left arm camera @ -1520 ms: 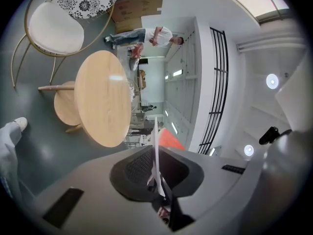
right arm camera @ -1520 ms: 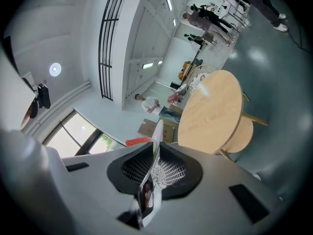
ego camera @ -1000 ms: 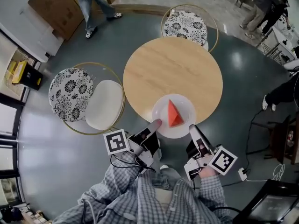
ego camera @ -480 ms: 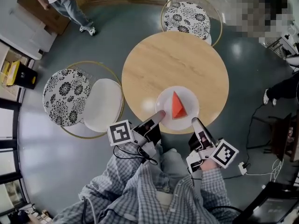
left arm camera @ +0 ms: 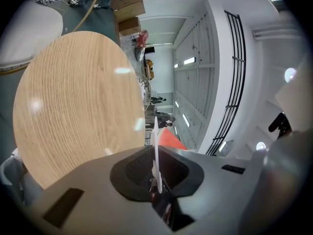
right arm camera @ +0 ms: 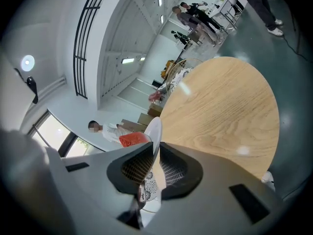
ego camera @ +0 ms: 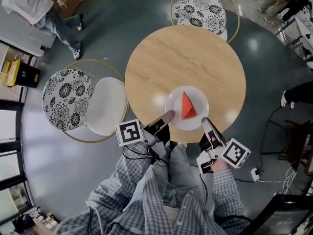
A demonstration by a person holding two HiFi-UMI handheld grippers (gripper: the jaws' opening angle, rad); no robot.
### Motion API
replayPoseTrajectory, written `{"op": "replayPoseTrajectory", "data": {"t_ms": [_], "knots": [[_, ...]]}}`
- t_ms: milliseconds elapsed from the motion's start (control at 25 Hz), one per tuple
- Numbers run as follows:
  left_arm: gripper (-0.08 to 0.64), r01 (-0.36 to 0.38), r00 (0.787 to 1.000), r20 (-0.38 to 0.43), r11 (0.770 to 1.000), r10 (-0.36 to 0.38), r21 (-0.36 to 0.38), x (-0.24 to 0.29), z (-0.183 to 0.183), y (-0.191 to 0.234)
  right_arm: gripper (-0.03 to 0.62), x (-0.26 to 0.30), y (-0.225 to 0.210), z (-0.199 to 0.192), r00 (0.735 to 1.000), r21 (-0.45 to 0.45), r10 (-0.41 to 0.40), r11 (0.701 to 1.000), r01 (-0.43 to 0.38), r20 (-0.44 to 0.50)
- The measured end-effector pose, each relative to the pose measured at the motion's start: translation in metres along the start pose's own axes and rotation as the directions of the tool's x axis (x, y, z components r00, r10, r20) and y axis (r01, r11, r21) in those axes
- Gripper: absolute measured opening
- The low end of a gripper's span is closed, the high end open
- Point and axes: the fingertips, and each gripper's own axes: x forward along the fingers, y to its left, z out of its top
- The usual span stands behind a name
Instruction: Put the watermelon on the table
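A red watermelon wedge point(ego camera: 187, 105) lies on a white plate point(ego camera: 176, 102) over the near part of the round wooden table point(ego camera: 186, 58). My left gripper point(ego camera: 168, 114) is shut on the plate's near-left rim and my right gripper point(ego camera: 204, 121) on its near-right rim. In the left gripper view the rim point(left arm camera: 155, 141) stands edge-on between the jaws, with the wedge point(left arm camera: 170, 139) just past it. The right gripper view shows the rim point(right arm camera: 154, 130) pinched the same way and the wedge point(right arm camera: 132, 140) to its left. Whether the plate touches the tabletop I cannot tell.
A gold-framed chair point(ego camera: 110, 109) with a white seat and floral cushion stands left of the table, and another floral chair point(ego camera: 200, 11) behind it. A person point(ego camera: 34, 6) walks at the far left. Cables point(ego camera: 264, 131) trail on the floor at right.
Both grippers have carried the plate forward from the table's near edge to a spot farther in over the wood, and lower. The person at the far left has walked on.
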Motion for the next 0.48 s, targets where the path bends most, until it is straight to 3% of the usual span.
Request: {"op": "replayPoseTrajectory", "data": {"t_ms": [280,480], "knots": [[0.028,-0.077,0.997,0.005,0.997,0.077,0.022,0.016,0.011,0.037,0.048,0.022,-0.03,0.007,0.999,0.036,-0.039,0.999,0.04,-0.035],[0.028,-0.078,0.996,0.031,0.997,0.079,-0.024,0.027,0.015,0.053,0.049,0.034,-0.05,0.009,0.994,0.046,-0.079,0.996,0.082,-0.07]]}}
